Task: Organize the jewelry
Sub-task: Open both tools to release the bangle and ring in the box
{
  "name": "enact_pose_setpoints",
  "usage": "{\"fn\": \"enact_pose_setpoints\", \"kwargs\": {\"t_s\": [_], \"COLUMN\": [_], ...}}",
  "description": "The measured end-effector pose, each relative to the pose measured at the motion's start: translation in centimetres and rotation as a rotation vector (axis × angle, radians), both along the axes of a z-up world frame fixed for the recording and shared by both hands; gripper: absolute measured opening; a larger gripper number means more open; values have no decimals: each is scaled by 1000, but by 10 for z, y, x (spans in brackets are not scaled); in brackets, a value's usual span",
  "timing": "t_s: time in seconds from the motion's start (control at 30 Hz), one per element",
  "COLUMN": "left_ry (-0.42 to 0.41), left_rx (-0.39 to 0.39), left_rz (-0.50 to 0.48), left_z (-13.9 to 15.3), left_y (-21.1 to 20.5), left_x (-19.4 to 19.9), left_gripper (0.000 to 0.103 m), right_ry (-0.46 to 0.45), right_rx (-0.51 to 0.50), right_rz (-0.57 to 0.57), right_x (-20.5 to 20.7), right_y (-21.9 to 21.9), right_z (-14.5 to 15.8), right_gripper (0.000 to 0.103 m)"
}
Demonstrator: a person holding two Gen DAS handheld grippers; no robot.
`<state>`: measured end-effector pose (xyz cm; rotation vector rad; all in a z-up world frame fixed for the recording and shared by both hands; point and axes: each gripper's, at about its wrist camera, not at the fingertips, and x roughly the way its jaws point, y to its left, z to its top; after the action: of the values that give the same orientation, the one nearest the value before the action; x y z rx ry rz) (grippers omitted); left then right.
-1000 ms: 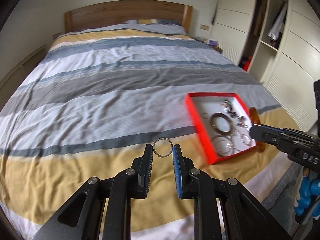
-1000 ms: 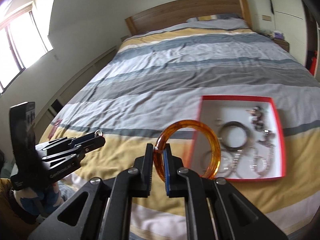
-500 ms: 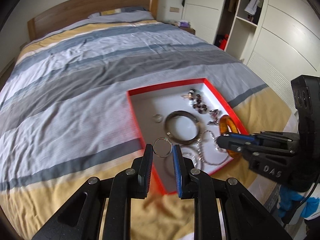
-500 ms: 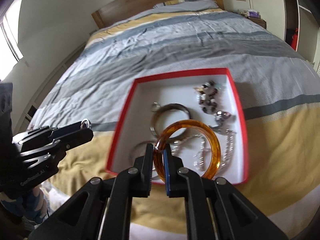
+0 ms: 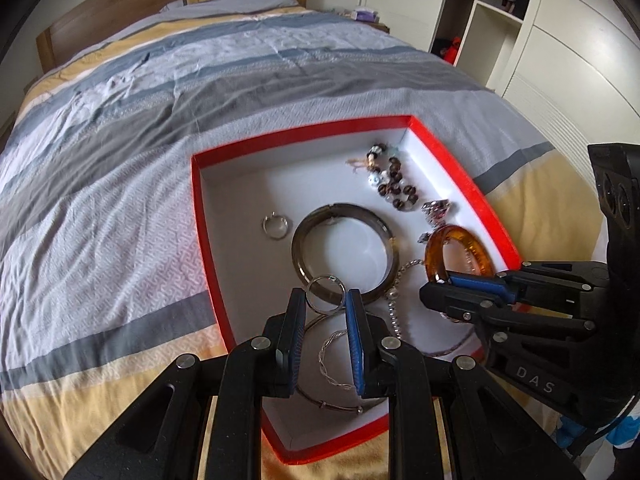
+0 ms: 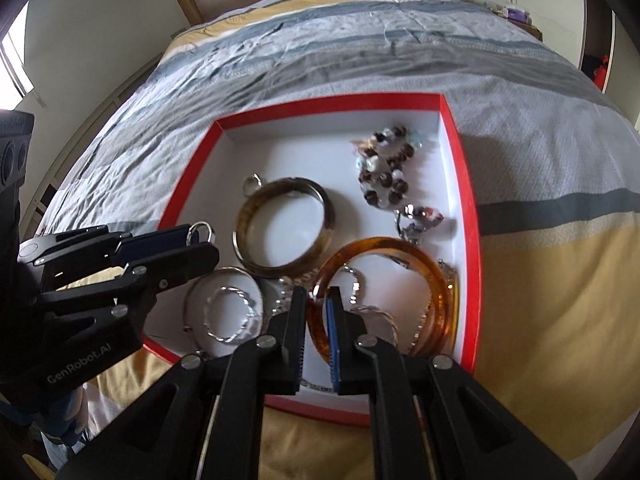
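Red box crowded with bangles; left jaws clench a ring, right an amber bangle.

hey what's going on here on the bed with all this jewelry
A person is sorting jewelry into a red box on the striped bed, a handheld gripper in each hand. The left gripper holds a small silver ring, and the right gripper holds an amber bangle. Both hover over the box, which already holds bracelets and beads.
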<state>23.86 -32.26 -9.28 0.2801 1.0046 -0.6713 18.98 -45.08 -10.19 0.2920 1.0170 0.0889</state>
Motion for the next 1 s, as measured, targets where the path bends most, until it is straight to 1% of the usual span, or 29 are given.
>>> {"fn": "enact_pose_setpoints", "kwargs": {"t_s": [0.17, 0.33, 0.47, 0.7, 0.73, 0.77, 0.87, 1.0], "left_ry": [30, 41, 42, 43, 44, 44, 49, 48], "left_rx": [13, 19, 21, 22, 21, 19, 16, 11], "left_rz": [22, 32, 34, 45, 46, 48, 45, 43], "left_z": [-11, -16, -16, -15, -14, -14, -12, -9], "left_y": [3, 7, 9, 12, 13, 13, 15, 16], "left_x": [4, 5, 6, 7, 7, 7, 5, -1], "left_gripper": [20, 20, 20, 21, 22, 26, 28, 31], "right_ry": [3, 5, 16, 36, 36, 36, 32, 25], "right_rx": [7, 7, -17, -8, -10, -10, -10, -13], "right_rz": [5, 21, 46, 11, 9, 7, -3, -11], "right_x": [1, 1, 3, 1, 1, 0, -2, -7], "right_y": [-1, 5, 14, 9, 8, 8, 7, 7], "right_z": [-3, -2, -3, -7, -7, -6, -4, 1], "right_gripper": [9, 9, 10, 10, 11, 11, 11, 17]}}
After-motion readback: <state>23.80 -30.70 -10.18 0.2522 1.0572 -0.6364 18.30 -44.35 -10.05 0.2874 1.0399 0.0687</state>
